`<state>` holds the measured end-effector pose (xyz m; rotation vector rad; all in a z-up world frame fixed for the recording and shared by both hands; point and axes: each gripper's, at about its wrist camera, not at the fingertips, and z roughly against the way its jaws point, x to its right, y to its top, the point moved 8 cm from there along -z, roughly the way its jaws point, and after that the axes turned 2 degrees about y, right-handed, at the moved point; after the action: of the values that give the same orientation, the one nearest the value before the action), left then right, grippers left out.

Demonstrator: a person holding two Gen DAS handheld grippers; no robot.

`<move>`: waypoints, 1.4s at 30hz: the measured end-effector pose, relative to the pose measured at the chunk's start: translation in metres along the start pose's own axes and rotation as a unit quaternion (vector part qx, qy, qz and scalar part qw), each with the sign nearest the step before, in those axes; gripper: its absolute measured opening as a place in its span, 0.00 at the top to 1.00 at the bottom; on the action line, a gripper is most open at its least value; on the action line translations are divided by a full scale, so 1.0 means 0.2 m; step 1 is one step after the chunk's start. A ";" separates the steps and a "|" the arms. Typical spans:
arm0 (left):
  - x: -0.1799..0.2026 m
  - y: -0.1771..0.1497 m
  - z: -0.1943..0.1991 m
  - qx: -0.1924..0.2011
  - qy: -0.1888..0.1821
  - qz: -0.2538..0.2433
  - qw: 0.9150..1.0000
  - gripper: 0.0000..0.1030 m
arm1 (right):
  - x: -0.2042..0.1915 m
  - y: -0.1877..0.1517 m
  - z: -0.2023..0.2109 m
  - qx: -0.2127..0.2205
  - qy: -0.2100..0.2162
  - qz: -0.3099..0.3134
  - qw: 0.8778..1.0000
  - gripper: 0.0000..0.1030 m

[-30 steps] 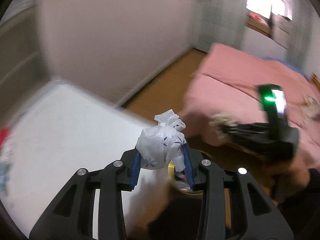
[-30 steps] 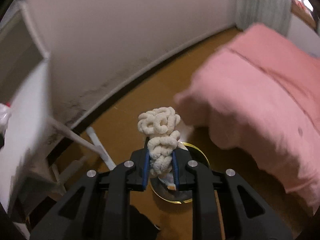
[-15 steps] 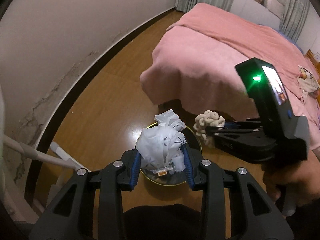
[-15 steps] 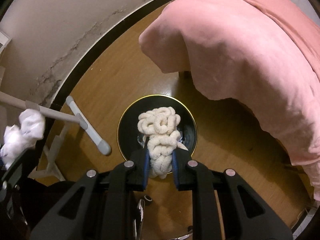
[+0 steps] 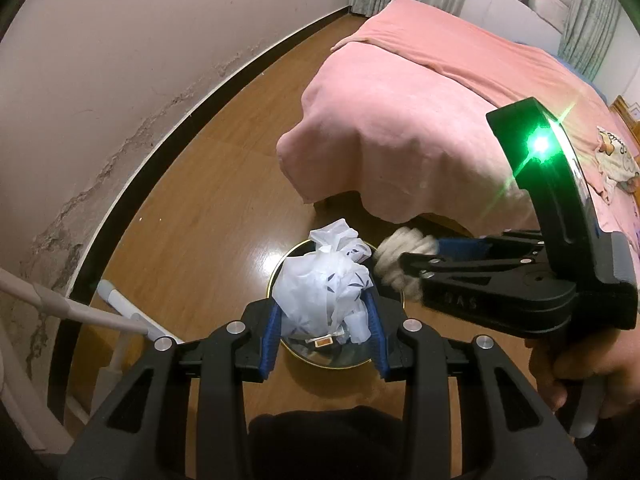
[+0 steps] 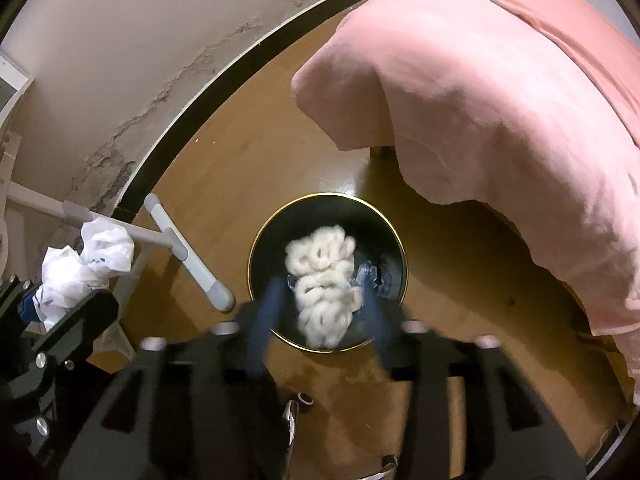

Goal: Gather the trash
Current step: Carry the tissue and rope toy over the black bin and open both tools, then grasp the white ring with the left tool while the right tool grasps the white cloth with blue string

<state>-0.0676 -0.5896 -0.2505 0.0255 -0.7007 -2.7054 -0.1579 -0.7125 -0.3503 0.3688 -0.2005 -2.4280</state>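
We hold both grippers over the round black bin [image 6: 394,248], gold-rimmed, on the glossy wood floor [image 5: 208,200], so drops land inside. Our right gripper [image 6: 320,300] is opening its jaws; the knotted cream yarn wad [image 6: 322,280] sits loose between them, above the bin mouth. Our left gripper [image 5: 322,320] clamps a crinkly white plastic bag [image 5: 320,288].

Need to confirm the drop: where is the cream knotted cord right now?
In the right wrist view the cream knotted cord is between the opening right tongs, directly over the black bin on the floor beside the pink bedspread.
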 end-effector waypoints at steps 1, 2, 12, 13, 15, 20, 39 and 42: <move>0.00 0.00 0.00 0.000 0.000 0.000 1.000 0.65 | 0.00 0.00 0.01 0.005 -0.001 0.000 1.000 0.45; 0.00 0.00 0.00 0.000 0.000 0.000 1.000 0.65 | 0.00 0.01 0.02 0.009 0.000 -0.001 1.000 0.45; 0.05 0.01 0.00 -0.003 -0.009 -0.002 1.000 0.65 | 0.10 0.06 0.08 0.039 -0.020 -0.041 0.998 0.42; 0.05 0.02 0.00 -0.001 -0.011 -0.003 1.000 0.65 | 0.12 0.07 0.09 0.047 -0.023 -0.050 0.997 0.41; 0.07 0.02 0.01 0.002 -0.014 -0.005 1.000 0.58 | 0.16 0.08 0.12 0.058 -0.029 -0.060 0.996 0.40; 0.08 0.05 0.05 0.014 -0.016 -0.004 1.000 0.43 | 0.20 0.11 0.18 0.079 -0.027 -0.083 0.993 0.40; -0.62 -0.19 1.13 0.166 0.124 0.074 0.976 0.10 | -0.59 0.15 0.71 0.190 0.028 0.066 0.979 0.37; -0.97 -0.40 1.28 0.160 0.184 0.129 0.961 0.10 | -0.94 0.08 0.80 0.196 0.072 0.123 0.970 0.36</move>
<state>0.0628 -0.3403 -0.0761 0.4697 -0.9376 -2.2281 -0.0596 -0.5980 -0.1557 0.6516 -0.6281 -2.1005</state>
